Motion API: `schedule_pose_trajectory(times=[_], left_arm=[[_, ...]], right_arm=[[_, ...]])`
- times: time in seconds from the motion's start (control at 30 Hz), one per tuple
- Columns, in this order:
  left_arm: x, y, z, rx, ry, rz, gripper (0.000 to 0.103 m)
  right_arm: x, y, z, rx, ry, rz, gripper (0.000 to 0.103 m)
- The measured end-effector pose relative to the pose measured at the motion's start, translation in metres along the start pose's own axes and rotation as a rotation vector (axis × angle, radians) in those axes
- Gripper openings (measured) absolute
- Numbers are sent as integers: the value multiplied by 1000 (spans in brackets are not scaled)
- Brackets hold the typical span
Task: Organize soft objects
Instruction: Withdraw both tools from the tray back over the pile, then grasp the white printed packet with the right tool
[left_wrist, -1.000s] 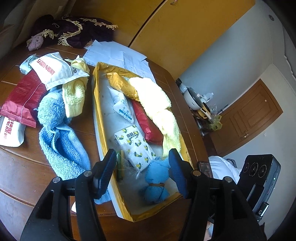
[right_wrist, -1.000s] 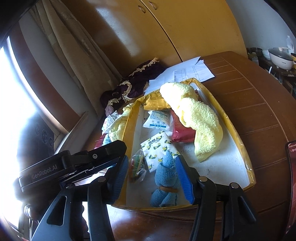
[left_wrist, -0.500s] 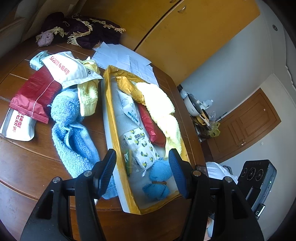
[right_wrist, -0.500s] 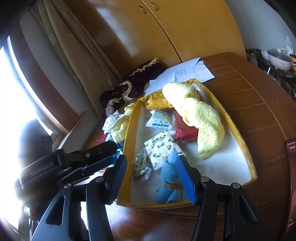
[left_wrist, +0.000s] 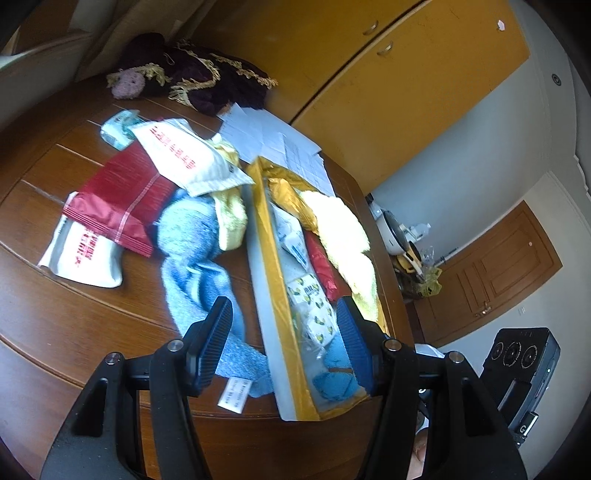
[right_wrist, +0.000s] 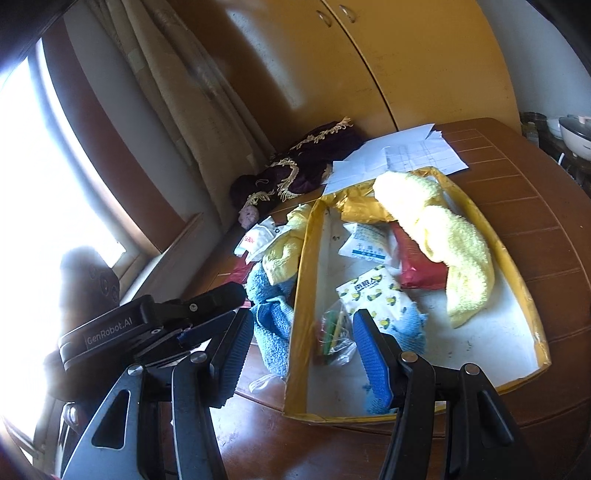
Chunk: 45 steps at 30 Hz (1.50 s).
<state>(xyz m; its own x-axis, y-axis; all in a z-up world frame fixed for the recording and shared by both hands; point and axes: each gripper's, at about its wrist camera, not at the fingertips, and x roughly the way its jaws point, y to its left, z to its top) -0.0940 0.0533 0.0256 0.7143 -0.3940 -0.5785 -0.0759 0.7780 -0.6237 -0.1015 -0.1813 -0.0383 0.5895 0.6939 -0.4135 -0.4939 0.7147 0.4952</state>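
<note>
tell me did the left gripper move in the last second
Yes. The left gripper has shifted left: it framed the box's contents before, and now straddles its left wall above the blue towel.

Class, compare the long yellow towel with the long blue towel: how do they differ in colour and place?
The yellow towel is pale yellow; the blue towel is light blue. The yellow towel lies inside the gold-rimmed box; the blue towel lies outside it on the wooden table. Both are fluffy and loosely laid.

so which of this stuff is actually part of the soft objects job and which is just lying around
Part of the job:
- yellow towel in the gold tray
- small blue cloth in the tray
- blue towel on the table
- small yellow cloth beside it

Just lying about:
- papers
- fringed purple cloth
- red packet
</note>
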Motion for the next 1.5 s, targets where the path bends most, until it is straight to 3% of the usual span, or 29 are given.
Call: schedule_pose_trajectory(times=[0.43, 0.6, 0.8, 0.97, 1.17, 1.4, 1.5], left_arm=[[-25, 48, 7, -30, -115, 185, 57], [-27, 70, 14, -45, -117, 268, 57], [-30, 82, 28, -57, -141, 277, 57], [-28, 87, 32, -69, -145, 258, 57], [-27, 94, 36, -92, -144, 236, 57], [-30, 103, 39, -115, -143, 226, 57], [-30, 107, 39, -125, -143, 221, 57]], right_arm=[[29, 19, 4, -32, 56, 26, 58], [42, 31, 8, -57, 72, 35, 58], [67, 45, 34, -89, 107, 90, 58], [116, 65, 71, -152, 224, 35, 58], [180, 98, 115, -252, 302, -53, 58], [265, 105, 116, -329, 476, -120, 58], [271, 109, 109, -386, 478, -155, 55]])
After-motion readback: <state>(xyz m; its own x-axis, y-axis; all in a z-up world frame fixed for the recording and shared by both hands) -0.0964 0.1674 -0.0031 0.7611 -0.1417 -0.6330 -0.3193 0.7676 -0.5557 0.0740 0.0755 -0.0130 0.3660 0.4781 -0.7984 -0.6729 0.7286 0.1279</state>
